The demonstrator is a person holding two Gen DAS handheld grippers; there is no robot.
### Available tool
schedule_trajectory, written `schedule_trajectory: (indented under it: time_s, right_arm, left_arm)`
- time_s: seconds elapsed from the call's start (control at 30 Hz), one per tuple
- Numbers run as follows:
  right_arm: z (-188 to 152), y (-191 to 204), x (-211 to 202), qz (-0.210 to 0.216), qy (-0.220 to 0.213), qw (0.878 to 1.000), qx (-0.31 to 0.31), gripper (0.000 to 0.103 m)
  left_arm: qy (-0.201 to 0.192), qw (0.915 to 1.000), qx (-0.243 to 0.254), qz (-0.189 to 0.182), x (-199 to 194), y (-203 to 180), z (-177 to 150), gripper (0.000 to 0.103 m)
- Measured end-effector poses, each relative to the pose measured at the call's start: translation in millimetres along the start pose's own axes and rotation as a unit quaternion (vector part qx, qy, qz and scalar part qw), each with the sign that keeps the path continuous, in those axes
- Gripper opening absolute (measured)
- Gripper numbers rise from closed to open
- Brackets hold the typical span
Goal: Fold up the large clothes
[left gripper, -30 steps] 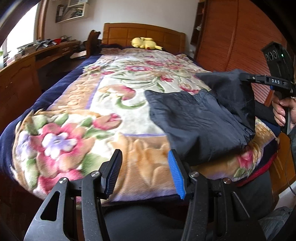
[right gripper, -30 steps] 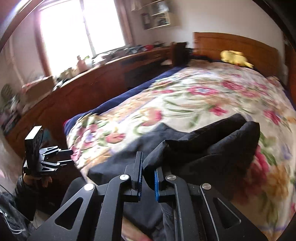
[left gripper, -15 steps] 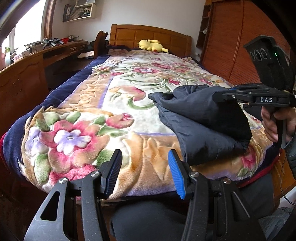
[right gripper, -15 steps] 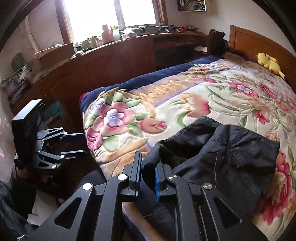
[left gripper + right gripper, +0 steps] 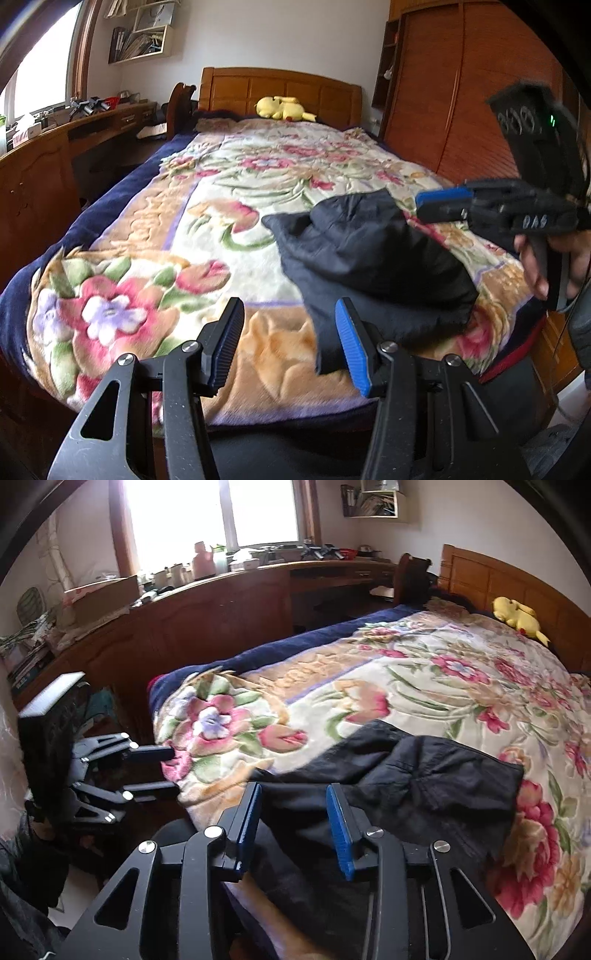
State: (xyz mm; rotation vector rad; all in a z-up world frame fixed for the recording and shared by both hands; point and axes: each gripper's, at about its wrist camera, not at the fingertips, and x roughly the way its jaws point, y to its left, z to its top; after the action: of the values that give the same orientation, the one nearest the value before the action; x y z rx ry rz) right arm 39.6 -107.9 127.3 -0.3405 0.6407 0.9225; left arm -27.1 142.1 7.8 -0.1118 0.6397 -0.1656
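The right claw point(image 5: 291, 827) has just been opening: its two blue-padded jaws now stand apart with a clear gap, low over the near edge of the bed, and the dark garment point(image 5: 424, 786) lies beneath and beyond them without being pinched. From the left wrist view the same claw appears at the right edge, held by a hand point(image 5: 554, 258), level and just beside the top fold of the garment, apart from it. The left claw point(image 5: 291, 347) is also open and empty, its jaws set wide, hovering off the foot of the bed; from the right wrist view it shows at the far left, beyond the bed's corner. The dark garment is a black piece of clothing, folded over on itself into a rumpled bundle, resting on the near right part of the bed with one edge hanging toward the foot. Beneath it spreads a floral blanket point(image 5: 221, 206) in pink, green, cream and orange with a navy border. At the far end a yellow plush toy point(image 5: 282, 108) lies against the wooden headboard point(image 5: 280, 83). A long wooden desk point(image 5: 229, 590) crowded with small items runs along the window point(image 5: 210, 513) side, and a wooden wardrobe point(image 5: 461, 92) stands on the other side.
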Motion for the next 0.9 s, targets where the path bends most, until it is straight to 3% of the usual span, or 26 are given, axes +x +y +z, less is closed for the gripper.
schedule_trajectory:
  time_s: [0.27,0.47,0.63,0.73,0.9]
  right_arm:
    - [-27.4,-25.8,-22.1,-0.056,0.005,0.998,0.013,0.042]
    - [-58.0,-47.3,-28.7,-0.091,0.032,0.995,0.039,0.043]
    - [-69.6,-56.2,-32.4,-0.101,0.041,0.992,0.059,0.043]
    - [-71.9,-59.7,-38.2,-0.099,0.038,0.992,0.07,0.044]
    - [-68.1,-64.2,-26.8,-0.089,0.039,0.991,0.087,0.044]
  left_arm:
    - [-0.012,0.9991,0.021,-0.034,17.8,-34.0,32.1,0.052]
    - [-0.003,0.9968,0.034,-0.073,41.1,-58.4,49.3,0.052]
    - [0.018,0.996,0.052,-0.069,63.8,-66.9,50.5,0.052]
    - [0.038,0.9946,0.07,-0.067,70.5,-70.3,45.1,0.024]
    - [0.055,0.9923,0.091,-0.063,64.2,-69.2,28.5,0.01]
